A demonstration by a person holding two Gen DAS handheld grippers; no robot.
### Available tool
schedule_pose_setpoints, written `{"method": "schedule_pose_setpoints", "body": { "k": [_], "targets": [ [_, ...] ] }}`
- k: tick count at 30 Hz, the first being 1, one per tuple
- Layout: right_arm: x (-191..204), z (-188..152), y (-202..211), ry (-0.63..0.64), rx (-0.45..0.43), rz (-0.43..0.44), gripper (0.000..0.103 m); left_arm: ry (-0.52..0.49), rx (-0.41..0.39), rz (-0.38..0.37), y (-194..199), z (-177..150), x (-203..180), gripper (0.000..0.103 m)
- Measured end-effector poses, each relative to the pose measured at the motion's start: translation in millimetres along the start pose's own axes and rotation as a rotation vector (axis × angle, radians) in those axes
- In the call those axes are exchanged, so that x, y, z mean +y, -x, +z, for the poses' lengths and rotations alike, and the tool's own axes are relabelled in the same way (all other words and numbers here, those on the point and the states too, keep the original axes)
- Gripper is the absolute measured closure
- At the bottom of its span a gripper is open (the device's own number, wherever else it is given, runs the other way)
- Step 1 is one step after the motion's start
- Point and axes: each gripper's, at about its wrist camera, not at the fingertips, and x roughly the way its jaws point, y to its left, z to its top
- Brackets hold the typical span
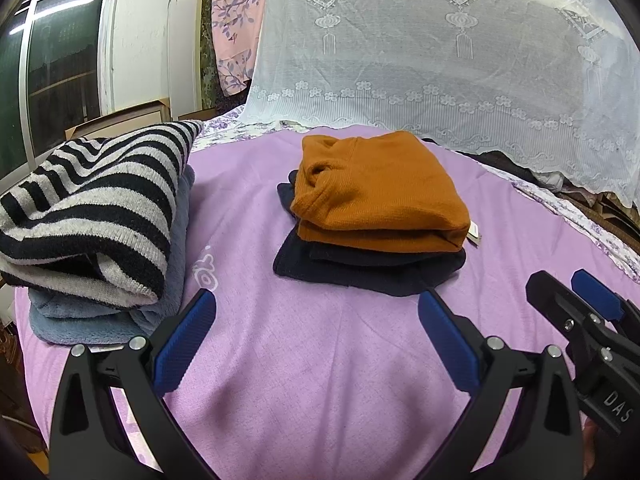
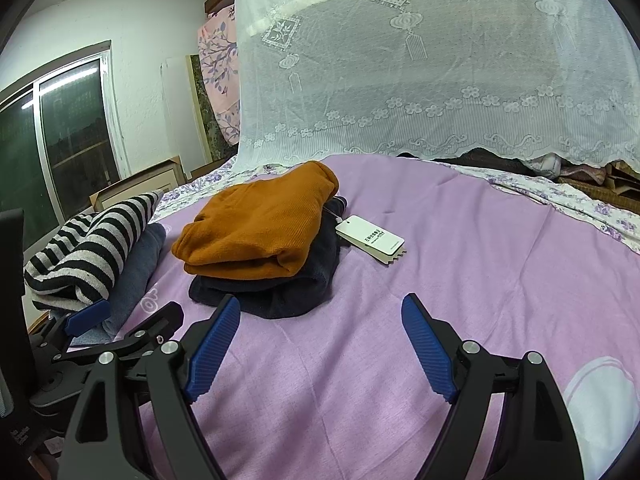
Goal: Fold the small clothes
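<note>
A folded orange garment (image 1: 380, 192) lies on top of a folded dark navy garment (image 1: 360, 272) in the middle of the purple bed cover (image 1: 320, 360). The same pile shows in the right wrist view, orange (image 2: 260, 228) on navy (image 2: 280, 296), with a white hang tag (image 2: 370, 238) beside it. A folded black-and-white striped sweater (image 1: 92, 204) rests on a folded light blue fleece (image 1: 96, 320) at the left. My left gripper (image 1: 316, 312) is open and empty, just in front of the orange pile. My right gripper (image 2: 320, 316) is open and empty, to the right of the left one.
A white lace cover (image 1: 440, 52) drapes over a big object behind the bed. A window (image 1: 52, 64) and wooden frames (image 1: 128, 118) are at the far left. Dark clutter (image 2: 560, 168) lies under the lace edge at the right. A floral sheet (image 2: 580, 208) borders the purple cover.
</note>
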Motion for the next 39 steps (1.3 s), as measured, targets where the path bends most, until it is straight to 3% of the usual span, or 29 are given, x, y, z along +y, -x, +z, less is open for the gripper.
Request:
{"method": "schedule_pose_setpoints", "body": {
  "k": [26,39],
  "targets": [
    [-3.7,1.2,1.6,-0.024,-0.001,0.012,0.019,-0.035,-0.05,0.02,5.2,1.6,1.4,0.005],
    [-3.7,3.0,4.2,-0.021,-0.014,0.009,0.016,-0.035,-0.03,0.01,0.3,2.6,0.3,0.004]
  ]
}}
